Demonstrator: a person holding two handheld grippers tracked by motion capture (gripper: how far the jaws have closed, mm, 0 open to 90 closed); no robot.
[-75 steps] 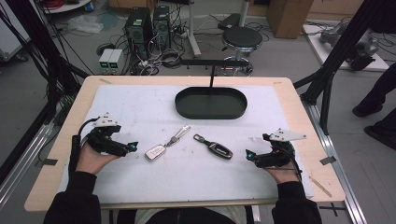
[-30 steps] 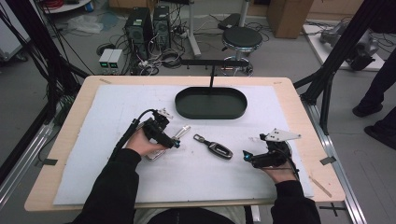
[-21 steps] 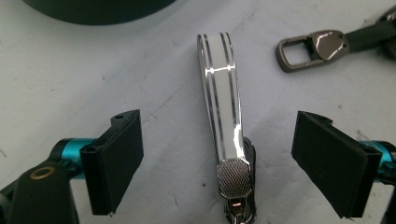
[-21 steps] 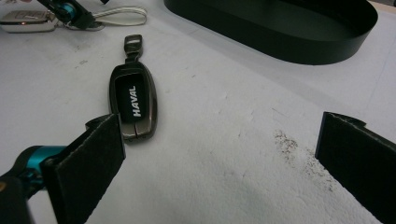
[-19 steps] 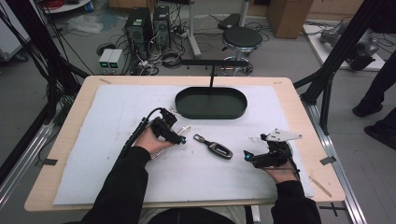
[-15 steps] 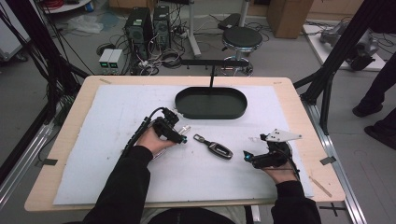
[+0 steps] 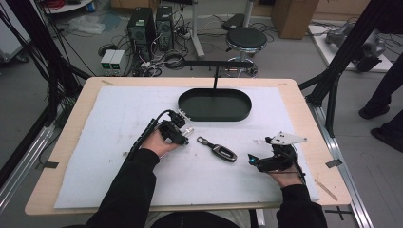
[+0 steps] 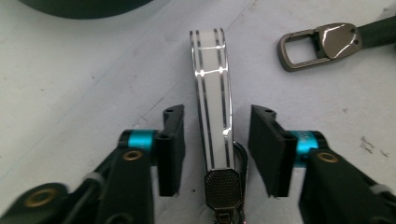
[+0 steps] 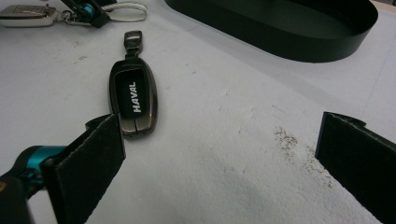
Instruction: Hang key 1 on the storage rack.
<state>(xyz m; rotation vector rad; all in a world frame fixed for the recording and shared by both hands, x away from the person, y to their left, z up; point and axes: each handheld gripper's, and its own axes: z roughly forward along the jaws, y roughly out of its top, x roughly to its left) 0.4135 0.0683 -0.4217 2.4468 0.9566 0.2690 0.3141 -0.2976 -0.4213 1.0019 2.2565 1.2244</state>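
Observation:
A white and silver key fob (image 8: 212, 107) lies on its edge on the white mat, between the jaws of my left gripper (image 8: 215, 144). The jaws have just been closing on it, but a gap remains on each side, so the pads do not press on it. In the high view my left gripper (image 7: 183, 137) sits just in front of the black oval tray (image 7: 215, 105). A dark key fob (image 7: 221, 150) marked HAVAL (image 9: 133, 100) lies flat mid-table, its metal loop (image 8: 322, 44) toward the left gripper. My right gripper (image 7: 251, 161) stands open, jaws wide (image 9: 224, 135), with the dark fob to its left.
The black tray's wall (image 9: 299, 42) lies beyond both fobs. The white mat (image 7: 119, 123) covers most of the wooden table (image 7: 313, 114). A person's sleeved arms come in from the near edge. Black frame posts stand at the table's sides.
My left gripper has moved from the table's left side to the silver fob near the tray, and its jaws have narrowed around the fob. The right gripper has stayed put.

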